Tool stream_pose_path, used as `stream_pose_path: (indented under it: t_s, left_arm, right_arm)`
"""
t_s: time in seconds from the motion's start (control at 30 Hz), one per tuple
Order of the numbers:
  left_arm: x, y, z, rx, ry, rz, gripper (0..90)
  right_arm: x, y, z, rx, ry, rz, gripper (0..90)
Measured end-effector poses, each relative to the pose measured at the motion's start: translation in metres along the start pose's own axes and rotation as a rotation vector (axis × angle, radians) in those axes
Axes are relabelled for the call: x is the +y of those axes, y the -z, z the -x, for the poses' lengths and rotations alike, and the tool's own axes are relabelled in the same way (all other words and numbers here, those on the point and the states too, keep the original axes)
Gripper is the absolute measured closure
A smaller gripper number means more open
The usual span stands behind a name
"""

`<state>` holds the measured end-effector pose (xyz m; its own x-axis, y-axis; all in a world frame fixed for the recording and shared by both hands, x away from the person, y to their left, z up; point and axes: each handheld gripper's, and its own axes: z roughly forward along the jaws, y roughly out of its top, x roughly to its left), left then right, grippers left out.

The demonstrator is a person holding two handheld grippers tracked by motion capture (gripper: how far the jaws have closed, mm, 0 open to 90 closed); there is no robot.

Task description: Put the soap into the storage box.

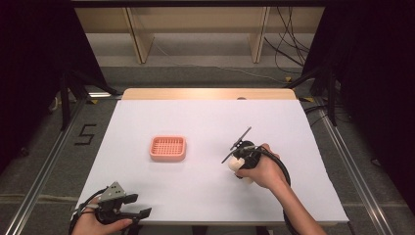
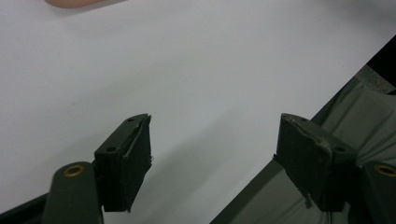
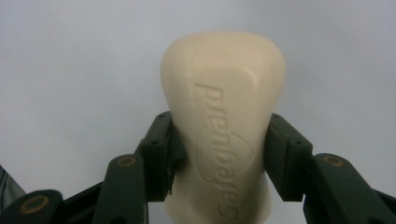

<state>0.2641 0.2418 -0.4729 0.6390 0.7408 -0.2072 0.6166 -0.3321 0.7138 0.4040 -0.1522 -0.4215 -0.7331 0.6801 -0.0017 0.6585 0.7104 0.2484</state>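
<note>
A cream bar of soap [image 3: 223, 116] with embossed lettering sits between the two black jaws of my right gripper [image 3: 219, 154], which is shut on its narrow lower half. In the high view that right gripper [image 1: 238, 165] is held over the white table right of centre, the pale soap [image 1: 234, 165] showing at its tip. A pink slotted soap dish [image 1: 168, 148] lies on the table to its left, a small gap away. My left gripper [image 1: 139, 209] rests at the table's near left edge, jaws wide apart and bare; seen up close, the left gripper [image 2: 215, 154] has only table between its pads.
A white sheet [image 1: 205, 122] covers the table, with a strip of wood at its far edge [image 1: 210, 93]. Metal rails run along both sides on the grey floor. Wooden shelf legs and loose cables stand beyond the far end.
</note>
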Motion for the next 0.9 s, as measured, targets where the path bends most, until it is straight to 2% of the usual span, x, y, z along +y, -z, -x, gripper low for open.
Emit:
stream_pose_path:
  t_s: [0.03, 0.07, 0.27, 0.37, 0.4, 0.43, 0.47, 0.73, 0.77, 0.8, 0.9]
  left_arm:
    - [0.0, 0.0, 0.0, -0.01, -0.005, 0.001, 26.0]
    - [0.0, 0.001, 0.0, -0.009, -0.007, -0.004, 26.0]
    - [0.0, 0.0, 0.0, -0.009, -0.01, -0.003, 26.0]
    - [0.0, 0.0, 0.0, -0.011, -0.011, -0.006, 26.0]
    - [0.0, 0.0, 0.001, -0.012, 0.002, 0.001, 26.0]
    - [0.0, 0.0, 0.0, -0.01, -0.005, -0.006, 26.0]
    - [0.0, -0.001, 0.001, -0.012, 0.004, 0.002, 26.0]
    - [0.0, 0.0, 0.0, -0.011, -0.007, -0.007, 26.0]
    - [0.0, 0.0, 0.0, -0.01, -0.008, -0.008, 26.0]
    - [0.0, 0.0, 0.001, -0.011, -0.006, -0.007, 26.0]
    - [0.0, 0.0, 0.001, -0.009, -0.003, 0.0, 26.0]
  right_arm:
    - [0.001, 0.0, 0.0, 0.006, 0.01, 0.004, 50.5]
    - [0.001, 0.001, -0.001, 0.006, -0.002, 0.005, 50.5]
    - [0.004, 0.001, -0.002, -0.001, -0.002, 0.032, 50.5]
    - [0.005, 0.002, -0.002, -0.002, 0.017, 0.048, 50.5]
    - [0.006, 0.002, -0.003, -0.005, 0.007, 0.049, 50.5]
    - [0.006, 0.001, -0.003, -0.01, 0.015, 0.054, 50.5]
    - [0.007, 0.002, -0.003, -0.011, 0.024, 0.058, 50.5]
    - [0.01, 0.002, -0.005, -0.007, 0.02, 0.094, 50.5]
    - [0.01, 0.002, -0.004, -0.012, 0.035, 0.106, 50.5]
    - [0.011, 0.003, -0.005, -0.008, 0.017, 0.11, 50.5]
    - [0.012, 0.002, -0.004, -0.014, 0.025, 0.125, 50.5]
